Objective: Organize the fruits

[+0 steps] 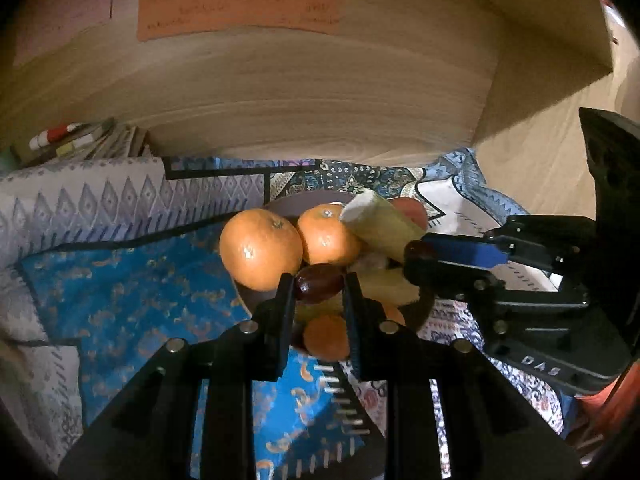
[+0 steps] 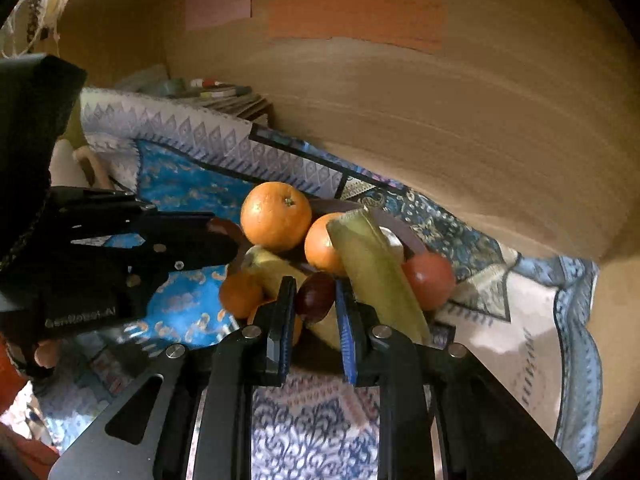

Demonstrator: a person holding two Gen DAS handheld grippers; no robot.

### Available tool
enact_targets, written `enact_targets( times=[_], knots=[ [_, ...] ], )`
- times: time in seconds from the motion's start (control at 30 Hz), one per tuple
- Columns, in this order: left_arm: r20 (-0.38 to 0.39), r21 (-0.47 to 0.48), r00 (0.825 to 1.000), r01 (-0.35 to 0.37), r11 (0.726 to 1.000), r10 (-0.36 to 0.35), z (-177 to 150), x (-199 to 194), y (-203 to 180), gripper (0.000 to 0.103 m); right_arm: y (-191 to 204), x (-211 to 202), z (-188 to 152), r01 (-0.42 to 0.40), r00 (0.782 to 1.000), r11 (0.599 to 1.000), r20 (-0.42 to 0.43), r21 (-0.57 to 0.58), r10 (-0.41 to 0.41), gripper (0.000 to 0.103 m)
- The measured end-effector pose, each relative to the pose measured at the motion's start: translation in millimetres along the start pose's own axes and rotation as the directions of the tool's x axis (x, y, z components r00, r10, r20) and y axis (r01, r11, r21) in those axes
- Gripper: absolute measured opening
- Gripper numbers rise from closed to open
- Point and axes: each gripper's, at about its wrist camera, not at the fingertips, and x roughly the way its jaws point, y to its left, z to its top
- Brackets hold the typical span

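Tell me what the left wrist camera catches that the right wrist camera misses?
Only the left wrist view shows the left tongs shut on a dark red fruit. Only the right wrist view shows the right tongs shut on another dark red fruit, and a finger under the other tool. Both show two oranges, a banana and blue patterned cloth.

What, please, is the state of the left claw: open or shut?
Shut on a dark fruit: the left claw's fingers press it from both sides.
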Motion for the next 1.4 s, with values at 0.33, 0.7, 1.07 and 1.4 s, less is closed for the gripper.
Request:
enact_targets(
  times=[0.33,0.7,1.07,1.4],
  knots=[
    [-0.047,-0.023,0.999,0.005,1.0,-0.006,5,28,9,0.024,-9,28,6,-0.006,0.999,1.0,-0.053,-0.017,0.005,0.018],
    [0.002,-0.032,1.0,-0.005,0.999,0.005,4,12,12,0.045,-6,18,8,0.0,0.999,1.0,-0.033,-0.028,-0.001,0.03],
    [0.249,-0.05,0.966,-0.064,0.997,0.074,-5,-101,-11,0.045,-4,-78,9,0.056,0.979,0.996,0.189,0.072,-0.069,0.03],
    [0.457,-0.028,0.88,-0.132,0.991,0.131,-40,-211,-57,0.053,36,-187,-16,0.094,0.882,0.984,0.446,0.151,-0.153,0.041]
  ],
)
